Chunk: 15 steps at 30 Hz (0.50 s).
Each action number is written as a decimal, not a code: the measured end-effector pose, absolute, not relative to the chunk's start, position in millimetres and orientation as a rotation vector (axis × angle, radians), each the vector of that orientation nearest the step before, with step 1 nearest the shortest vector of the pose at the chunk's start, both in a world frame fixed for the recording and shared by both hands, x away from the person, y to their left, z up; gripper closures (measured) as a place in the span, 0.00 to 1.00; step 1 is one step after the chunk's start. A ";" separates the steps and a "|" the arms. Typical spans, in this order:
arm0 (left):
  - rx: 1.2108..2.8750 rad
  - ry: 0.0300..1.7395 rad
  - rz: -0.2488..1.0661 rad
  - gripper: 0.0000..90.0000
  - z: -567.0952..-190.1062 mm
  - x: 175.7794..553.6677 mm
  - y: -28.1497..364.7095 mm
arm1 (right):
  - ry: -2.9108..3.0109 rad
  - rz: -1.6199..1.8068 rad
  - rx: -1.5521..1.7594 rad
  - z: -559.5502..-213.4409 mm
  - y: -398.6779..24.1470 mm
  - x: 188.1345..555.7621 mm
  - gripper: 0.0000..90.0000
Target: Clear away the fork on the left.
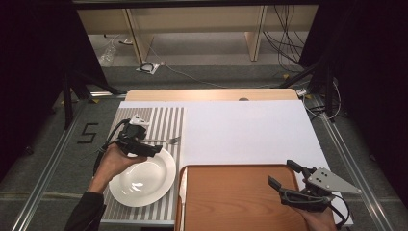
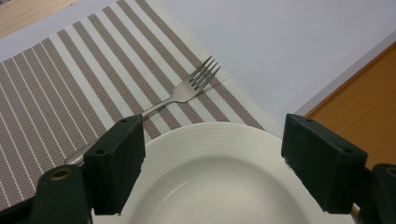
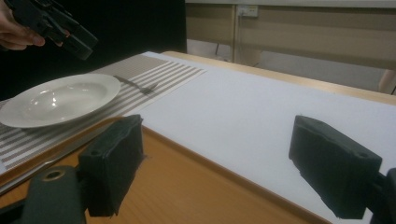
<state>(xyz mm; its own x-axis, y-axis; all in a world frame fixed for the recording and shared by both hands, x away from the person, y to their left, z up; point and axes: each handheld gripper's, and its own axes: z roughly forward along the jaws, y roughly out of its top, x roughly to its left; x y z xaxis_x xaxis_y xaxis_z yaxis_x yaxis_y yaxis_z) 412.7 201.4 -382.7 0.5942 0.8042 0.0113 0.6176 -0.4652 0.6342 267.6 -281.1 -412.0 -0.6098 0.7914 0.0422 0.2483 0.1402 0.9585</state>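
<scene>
Fork lies free ahead of the left jaws

High view: the left gripper [image 1: 153,149] hangs over the far rim of the white plate [image 1: 143,179], its jaws pointing toward the fork [image 1: 163,140]. The fork rests on the striped placemat [image 1: 166,120] just beyond the jaw tips, apart from them. The right gripper [image 1: 284,174] sits over the right end of the wooden tray [image 1: 231,197], its jaws spread wide and holding nothing. A knife [image 1: 182,192] lies along the tray's left edge.

Left gripper view: the jaws stand wide apart with nothing between them. The plate [image 2: 224,172] lies under and between them. The fork [image 2: 184,91] lies ahead of the left jaw, its tines pointing away, and its handle runs back behind that jaw; whether jaw and handle touch I cannot tell.

Right gripper view: the jaws are wide open, and the tray [image 3: 187,186] lies beneath them. Far ahead of the left jaw sit the plate [image 3: 60,100] and, past it, the fork [image 3: 135,85] on the placemat [image 3: 159,74]. The left gripper [image 3: 74,39] hangs above the plate in a hand [image 3: 16,32].
</scene>
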 end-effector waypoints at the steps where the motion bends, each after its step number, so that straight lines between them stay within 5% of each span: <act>1: 2.234 1.126 0.421 0.24 -382.6 413.5 202.0 | 1.942 1.485 0.994 -412.0 -281.1 267.3 0.21; 15: 2.311 1.148 0.469 0.25 -386.1 435.9 205.9 | 1.955 1.472 0.991 -412.0 -276.1 268.5 0.21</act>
<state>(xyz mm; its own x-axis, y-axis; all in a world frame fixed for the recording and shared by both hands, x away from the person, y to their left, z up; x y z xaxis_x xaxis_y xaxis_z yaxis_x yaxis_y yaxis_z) 435.9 205.9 -386.1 0.5823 0.8093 0.0771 0.6319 -0.5101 0.5835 268.5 -276.1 -412.0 -0.6126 0.7896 0.0373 0.2539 0.1519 0.9552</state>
